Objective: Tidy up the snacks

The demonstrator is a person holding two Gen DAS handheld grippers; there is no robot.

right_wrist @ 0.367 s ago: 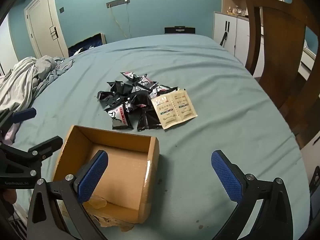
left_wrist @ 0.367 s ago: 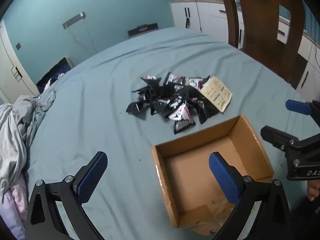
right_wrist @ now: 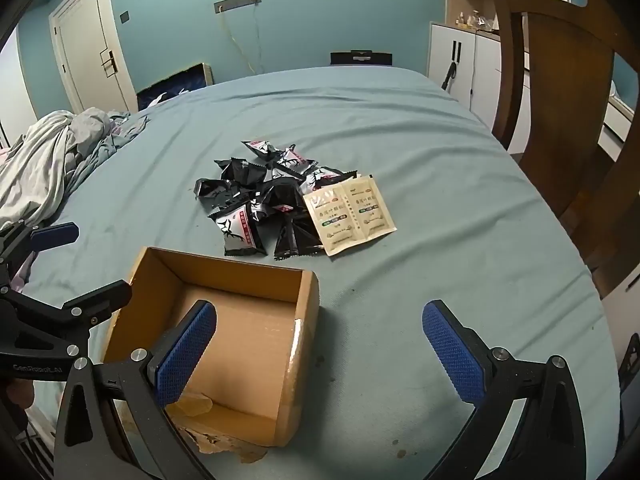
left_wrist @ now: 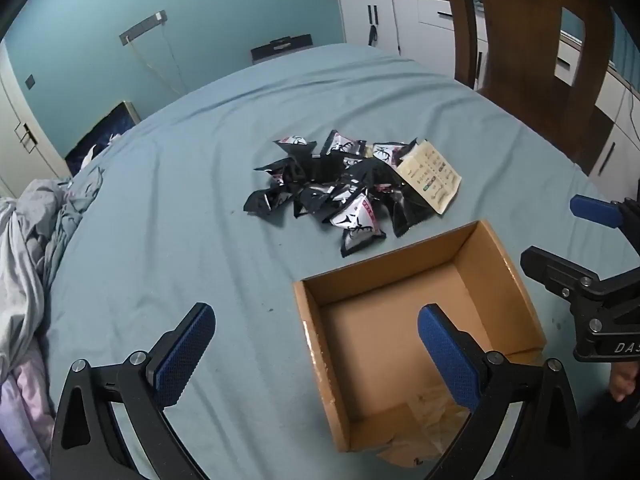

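A pile of black snack packets (left_wrist: 328,188) (right_wrist: 256,200) lies on the blue bed sheet, with a beige double sachet (left_wrist: 434,176) (right_wrist: 350,214) at its right edge. An open, empty cardboard box (left_wrist: 416,328) (right_wrist: 224,336) stands in front of the pile. My left gripper (left_wrist: 316,352) is open and empty, its right finger over the box; it also shows in the right wrist view (right_wrist: 68,264). My right gripper (right_wrist: 320,352) is open and empty, its left finger over the box; it also shows in the left wrist view (left_wrist: 572,236).
Crumpled grey bedding (right_wrist: 52,160) lies at the left of the bed. A wooden chair (right_wrist: 568,92) stands to the right. White cabinets (left_wrist: 400,24) and a door (right_wrist: 88,48) are at the back. Torn box flaps (right_wrist: 224,444) stick out near me.
Both grippers have barely moved; the views are nearly the same. Nothing was taken hold of or let go.
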